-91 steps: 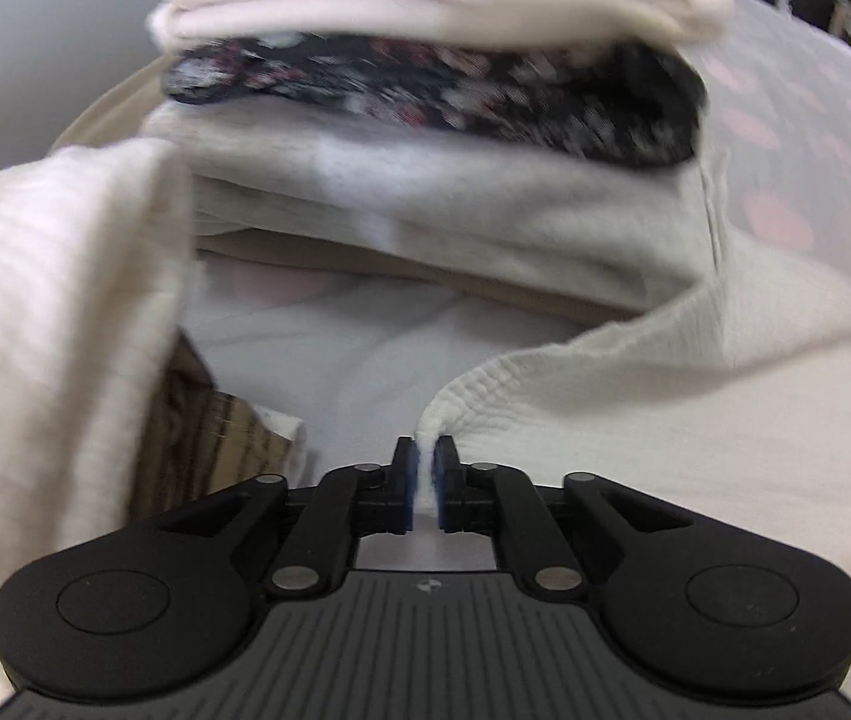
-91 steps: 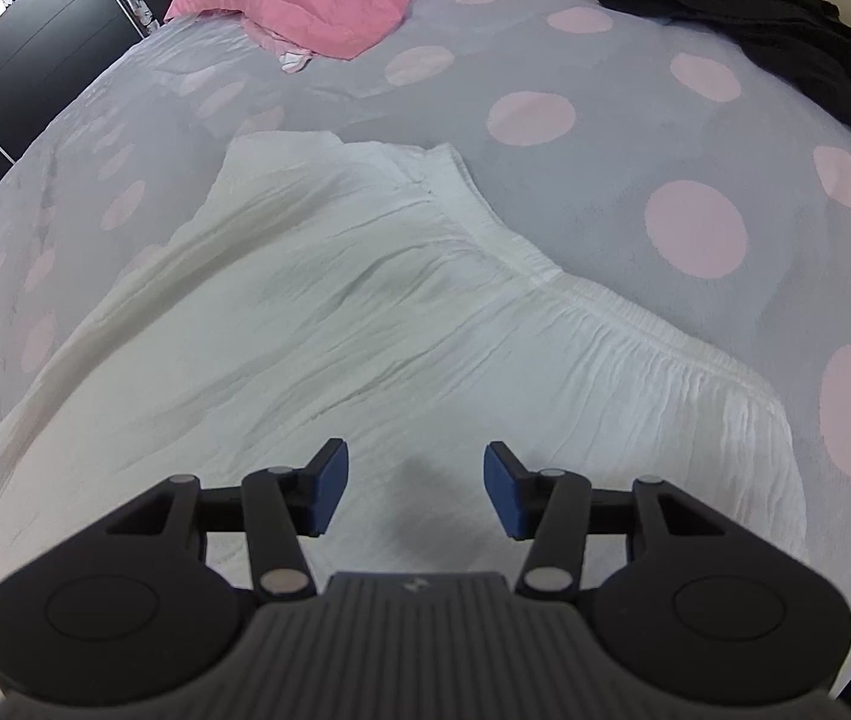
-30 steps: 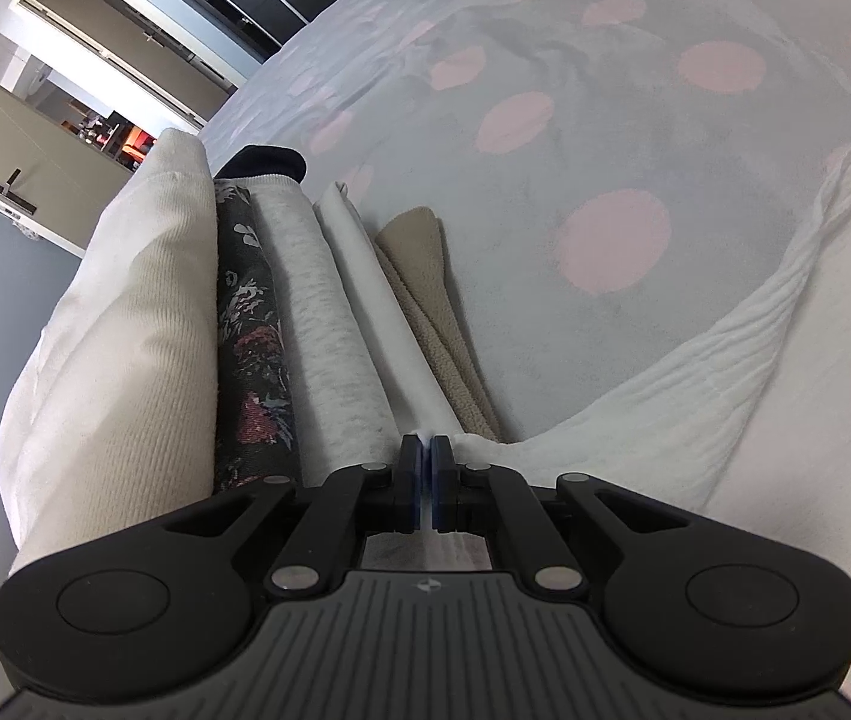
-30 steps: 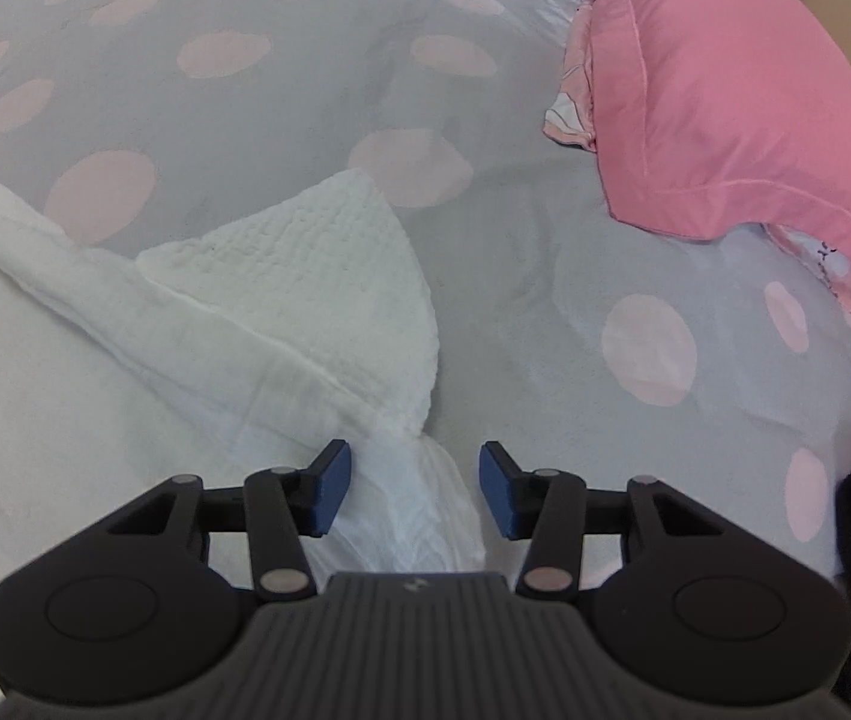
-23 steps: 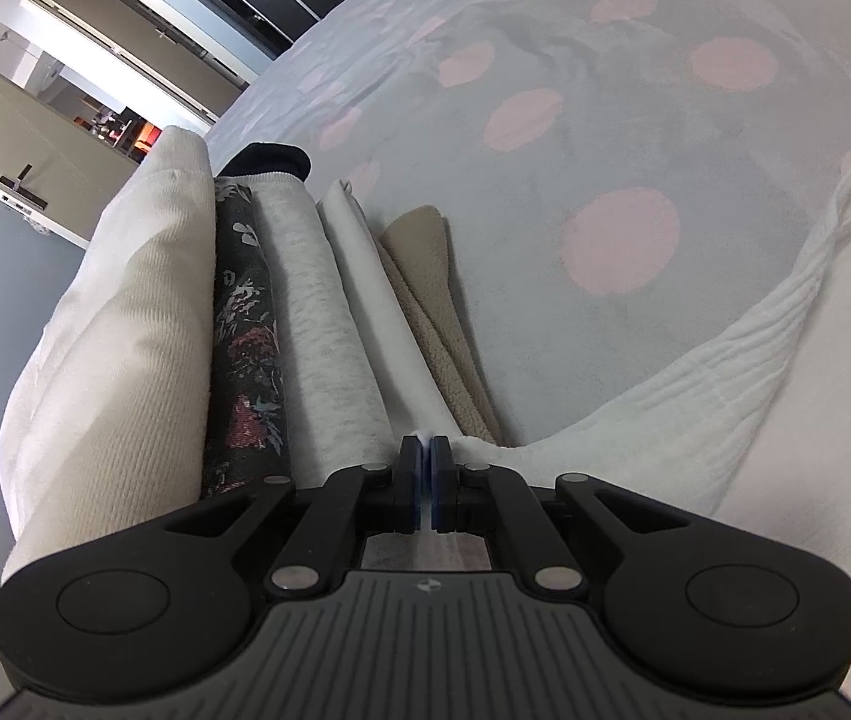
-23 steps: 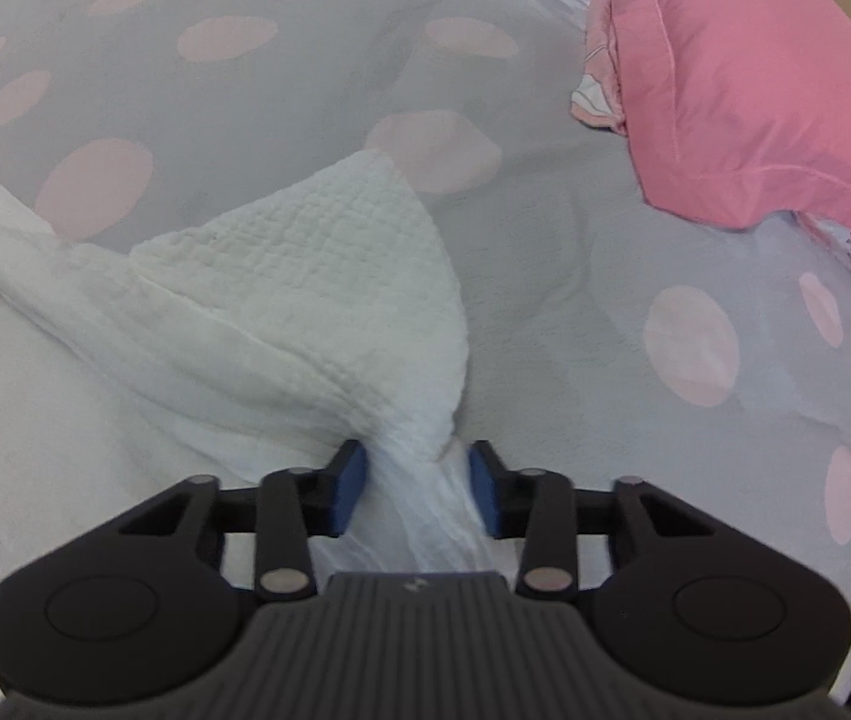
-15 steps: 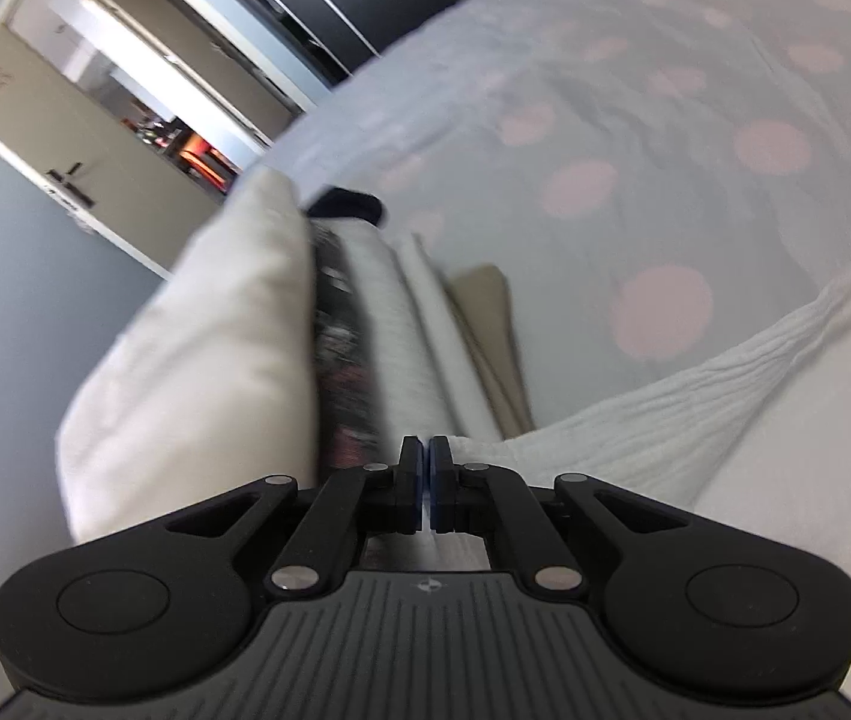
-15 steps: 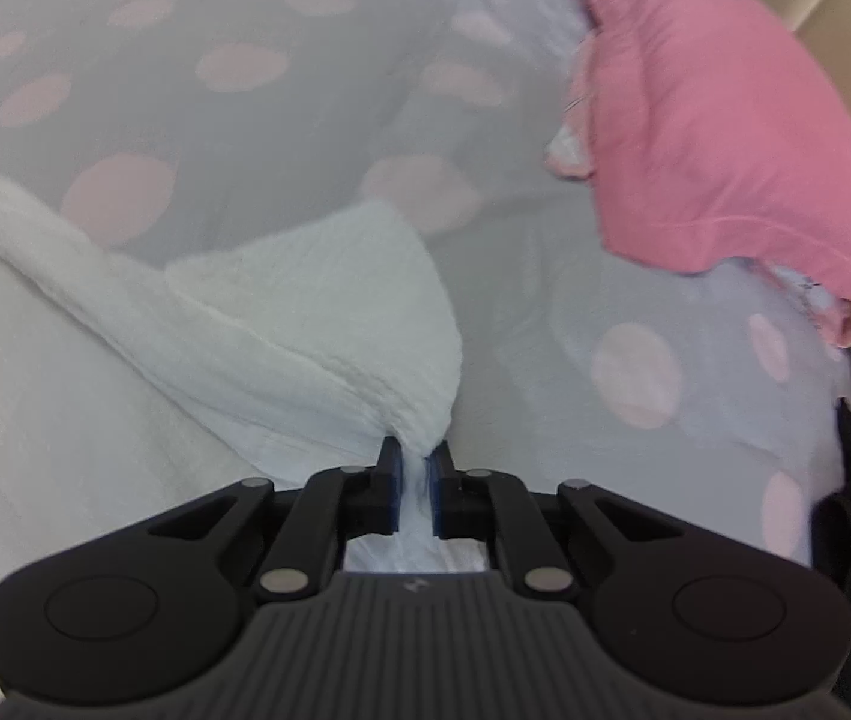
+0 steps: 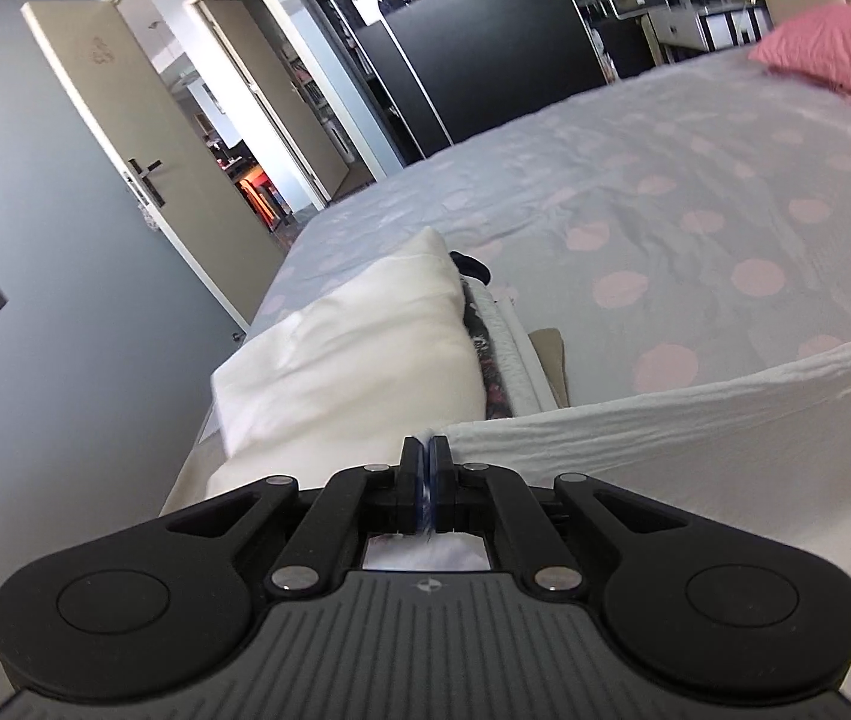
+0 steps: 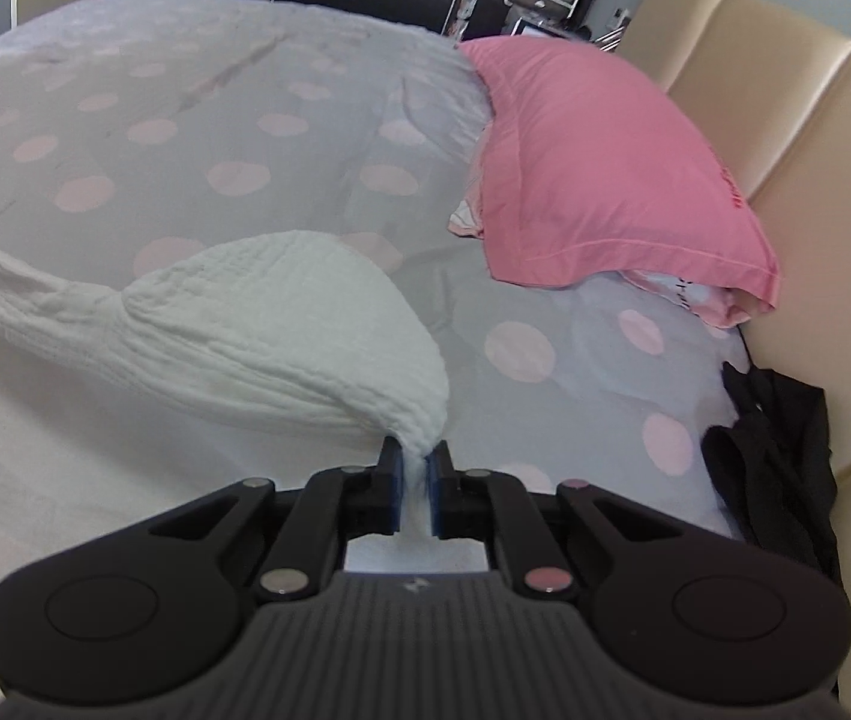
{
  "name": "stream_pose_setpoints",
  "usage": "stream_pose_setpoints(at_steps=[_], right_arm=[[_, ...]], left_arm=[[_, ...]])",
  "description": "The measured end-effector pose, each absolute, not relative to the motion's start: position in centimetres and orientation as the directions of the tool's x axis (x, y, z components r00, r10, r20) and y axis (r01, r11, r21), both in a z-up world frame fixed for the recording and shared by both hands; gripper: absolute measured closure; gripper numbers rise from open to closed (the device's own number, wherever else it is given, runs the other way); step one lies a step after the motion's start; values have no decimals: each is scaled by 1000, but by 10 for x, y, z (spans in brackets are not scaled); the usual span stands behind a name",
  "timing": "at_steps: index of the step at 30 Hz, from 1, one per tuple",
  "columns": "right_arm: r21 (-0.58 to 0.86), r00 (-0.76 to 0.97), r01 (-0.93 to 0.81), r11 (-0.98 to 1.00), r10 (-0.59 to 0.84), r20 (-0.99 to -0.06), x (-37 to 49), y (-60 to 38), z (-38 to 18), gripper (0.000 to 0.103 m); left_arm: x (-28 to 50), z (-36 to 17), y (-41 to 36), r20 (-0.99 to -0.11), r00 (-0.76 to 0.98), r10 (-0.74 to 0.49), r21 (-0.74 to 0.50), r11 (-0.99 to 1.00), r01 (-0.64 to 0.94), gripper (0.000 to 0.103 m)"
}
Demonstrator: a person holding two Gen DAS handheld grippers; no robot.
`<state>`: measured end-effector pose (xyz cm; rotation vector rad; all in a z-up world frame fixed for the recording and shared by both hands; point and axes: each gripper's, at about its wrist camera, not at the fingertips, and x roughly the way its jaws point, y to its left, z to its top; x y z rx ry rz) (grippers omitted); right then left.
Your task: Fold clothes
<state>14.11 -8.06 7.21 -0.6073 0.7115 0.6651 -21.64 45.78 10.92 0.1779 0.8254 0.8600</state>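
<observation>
A white crinkled garment [image 9: 665,420] is stretched above the grey bed sheet with pink dots [image 9: 695,210]. My left gripper [image 9: 425,450] is shut on one corner of it, and the cloth's edge runs off taut to the right. In the right wrist view the same white garment [image 10: 281,324] bulges up from my right gripper [image 10: 414,453], which is shut on a bunched corner. From there the fabric runs left and down over the bed [image 10: 245,120].
A stack of folded clothes [image 9: 365,354] lies at the bed's left edge, a cream piece on top. A pink pillow [image 10: 599,174] leans on the beige headboard [image 10: 785,150]. Black clothing [image 10: 773,438] lies at the right. An open door [image 9: 149,180] and dark wardrobe [image 9: 485,36] stand beyond.
The right gripper closed on the garment's corner. Both grippers then rose with the cloth, lifting its edge off the bed; the room beyond has come into both views.
</observation>
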Motion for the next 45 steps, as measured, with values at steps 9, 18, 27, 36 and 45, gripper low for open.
stream_pose_setpoints(at_steps=[9,18,27,36,45], right_arm=[[-219,594,-692,688,371,-714,77,-141,89,94],[-195,586,-662,724,337,-737,25,-190,83,94],[-202,562,-626,753,257,-786,5,-225,58,94],[-245,490,-613,751,119,-863,3,-230,11,94],[-257,452,-605,753,60,-890,-1,-221,0,85]], left_arm=[[-317,118,401,-618,408,672,384,711,-589,103],[-395,94,335,-710,403,578,342,783,-520,103],[-435,77,285,-785,393,479,322,857,-401,103],[-434,18,243,-933,230,278,270,961,-67,103],[-421,-26,242,-985,67,158,161,986,49,103]])
